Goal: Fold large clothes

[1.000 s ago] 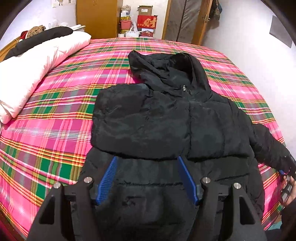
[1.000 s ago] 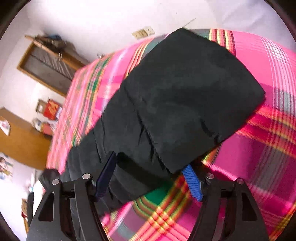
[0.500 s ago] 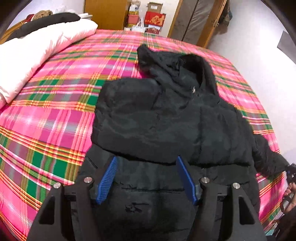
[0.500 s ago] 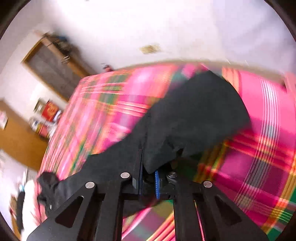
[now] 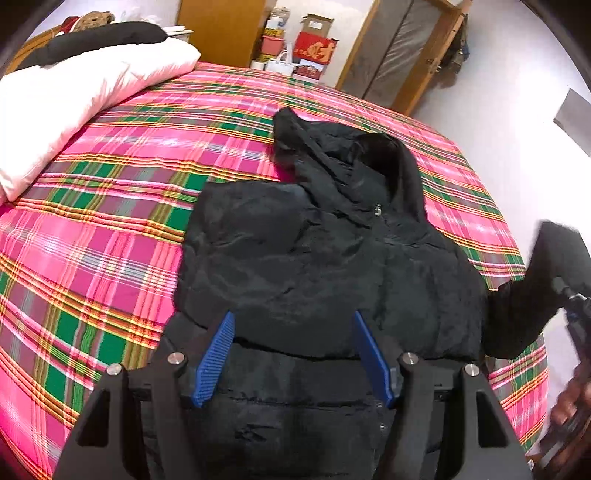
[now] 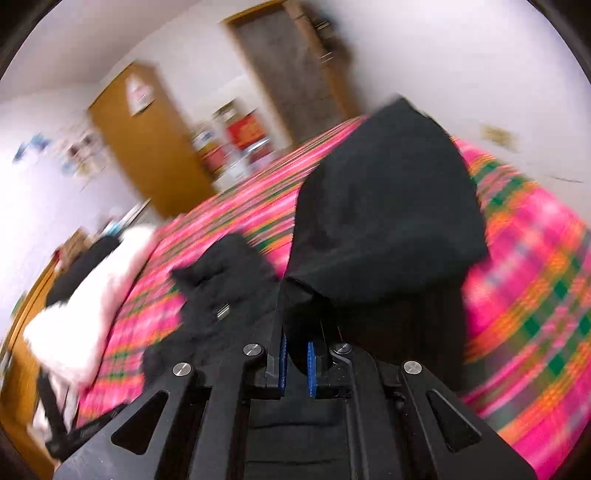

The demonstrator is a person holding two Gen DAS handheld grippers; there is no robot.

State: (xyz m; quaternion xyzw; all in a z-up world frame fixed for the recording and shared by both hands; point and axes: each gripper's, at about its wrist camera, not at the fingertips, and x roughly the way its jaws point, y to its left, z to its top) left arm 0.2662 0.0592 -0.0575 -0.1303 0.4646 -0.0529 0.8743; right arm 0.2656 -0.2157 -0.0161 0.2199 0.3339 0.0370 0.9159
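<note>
A black hooded padded jacket (image 5: pixel 317 258) lies front up on the pink plaid bed (image 5: pixel 110 229), its hood (image 5: pixel 354 162) pointing away. One sleeve is folded across the chest. My left gripper (image 5: pixel 293 350) hovers open over the jacket's lower body, nothing between its blue pads. The other sleeve (image 5: pixel 546 280) is lifted off the bed at the right edge. In the blurred right wrist view my right gripper (image 6: pixel 295 354) is shut on that sleeve (image 6: pixel 384 214), whose cuff end stands up above the jaws.
White bedding (image 5: pixel 74 96) with a dark garment on it lies at the bed's far left. Beyond the bed stand a wooden wardrobe (image 5: pixel 221 29), red boxes (image 5: pixel 314 48) and a door (image 5: pixel 402 55). A hand (image 5: pixel 569 402) shows at the right edge.
My right gripper closed on the sleeve's cuff, then lifted it and swung it over the bed while rolling. The left gripper drifted slightly and stayed open.
</note>
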